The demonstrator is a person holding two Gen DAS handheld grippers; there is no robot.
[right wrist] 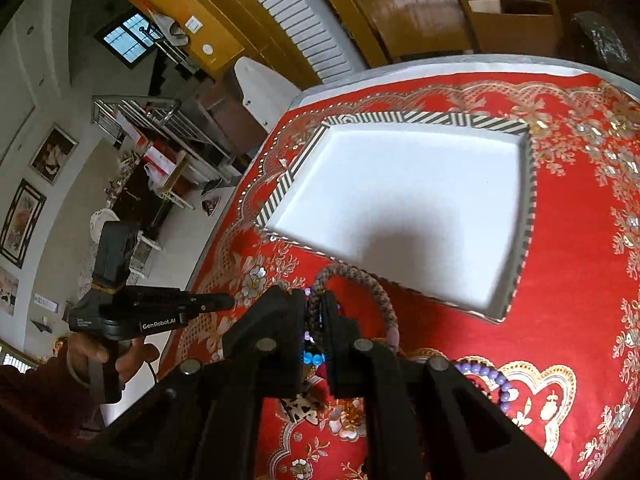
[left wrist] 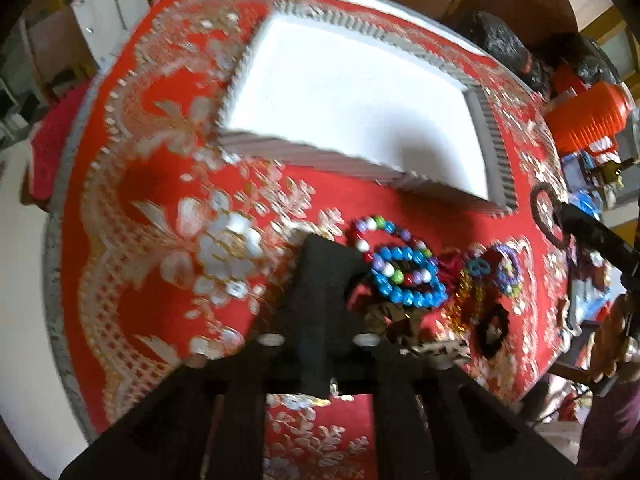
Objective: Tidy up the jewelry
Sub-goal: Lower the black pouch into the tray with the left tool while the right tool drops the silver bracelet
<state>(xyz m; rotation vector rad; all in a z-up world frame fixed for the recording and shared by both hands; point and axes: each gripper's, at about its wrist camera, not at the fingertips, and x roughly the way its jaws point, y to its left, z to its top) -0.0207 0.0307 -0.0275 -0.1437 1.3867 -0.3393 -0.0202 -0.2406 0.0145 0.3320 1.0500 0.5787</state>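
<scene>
A white tray with a black-and-white striped rim (left wrist: 496,152) (right wrist: 528,184) lies on the red embroidered cloth. In front of it sits a jewelry pile: a blue bead bracelet (left wrist: 408,280), a multicoloured bead bracelet (left wrist: 380,226), a purple one (left wrist: 508,268) (right wrist: 492,376) and amber beads (left wrist: 464,300). My left gripper (left wrist: 332,252) (right wrist: 216,303) hovers just left of the pile, fingers together, nothing seen between them. My right gripper (right wrist: 316,300) (left wrist: 568,216) is shut on a brown braided cord bracelet (right wrist: 384,292) (left wrist: 538,216), lifted above the cloth near the tray's front edge.
A black scrunchie (left wrist: 492,328) lies at the pile's near side. An orange container (left wrist: 584,120) and dark bags stand off the table's right end. Wooden chairs (right wrist: 460,16) stand behind the table. A hand (right wrist: 100,356) holds the left gripper's handle.
</scene>
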